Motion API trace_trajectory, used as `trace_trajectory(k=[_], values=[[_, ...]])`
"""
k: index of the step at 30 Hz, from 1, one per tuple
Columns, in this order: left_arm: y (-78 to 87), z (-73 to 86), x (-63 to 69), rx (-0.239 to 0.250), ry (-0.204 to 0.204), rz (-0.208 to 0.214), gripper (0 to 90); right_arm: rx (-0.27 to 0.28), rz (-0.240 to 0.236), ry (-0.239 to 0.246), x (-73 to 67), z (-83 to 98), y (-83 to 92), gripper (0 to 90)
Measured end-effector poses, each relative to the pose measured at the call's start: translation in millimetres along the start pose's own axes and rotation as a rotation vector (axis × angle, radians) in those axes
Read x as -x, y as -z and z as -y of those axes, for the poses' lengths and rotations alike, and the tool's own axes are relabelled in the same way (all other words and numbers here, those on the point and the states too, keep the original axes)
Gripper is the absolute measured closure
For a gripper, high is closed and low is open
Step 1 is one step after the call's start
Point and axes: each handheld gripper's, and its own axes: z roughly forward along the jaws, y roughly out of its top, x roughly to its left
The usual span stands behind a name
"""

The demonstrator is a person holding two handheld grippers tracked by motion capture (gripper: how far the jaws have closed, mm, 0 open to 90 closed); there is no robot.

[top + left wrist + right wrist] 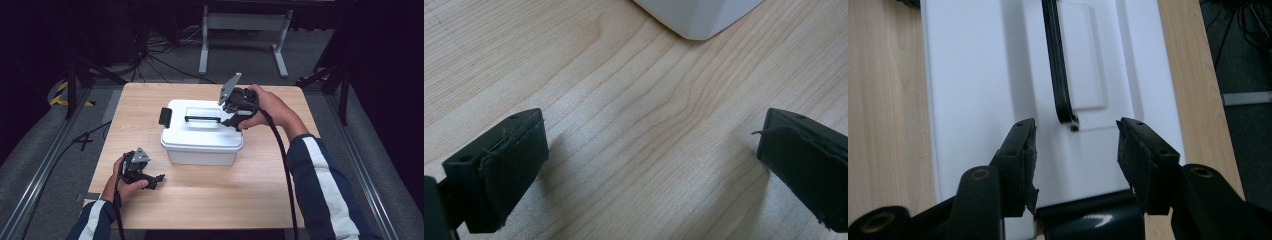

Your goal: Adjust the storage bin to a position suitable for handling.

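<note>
Centrally on the pale wooden table (pixel 260 180) sits a white, smooth plastic lidded box (pixel 202 131), long axis left-right. Right gripper (pixel 1075 145) gapes over its lid; left gripper (pixel 651 165) spread, empty.

White lidded box (pixel 202 134) mid-table (pixel 215 200), right gripper (pixel 235 119) seemingly at its lid's edge, left gripper (pixel 155 180) near the front.

Overhead view; two close tool views
</note>
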Motion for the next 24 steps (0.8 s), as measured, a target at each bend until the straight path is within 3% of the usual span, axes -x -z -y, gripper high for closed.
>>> trace_trajectory(k=[5,6,9,16,18,24], values=[[0.0,0.0,0.0,0.0,0.0,0.0,0.5,-0.005,0.012,0.037,-4.1,-17.6,-4.6,58.5],[0.0,0.0,-0.1,-0.001,-0.001,0.0,0.5,-0.006,-0.01,0.05,-5.1,-22.1,-6.1,61.2],[0.3,-0.1,-0.5,-0.005,-0.005,0.007,0.4,-0.042,-0.009,0.073,-7.2,-31.5,-13.8,66.8],[0.2,0.1,-0.3,0.0,-0.005,0.002,0.5,-0.065,-0.004,0.111,-9.5,-39.1,-25.8,83.1],[0.7,-0.1,-0.4,-0.007,-0.006,0.003,0.5,-0.07,0.02,0.118,-8.8,-39.8,-25.1,84.3],[0.7,-0.1,-0.4,-0.007,-0.007,0.002,0.5,-0.062,0.031,0.127,-8.4,-39.4,-24.5,85.1]])
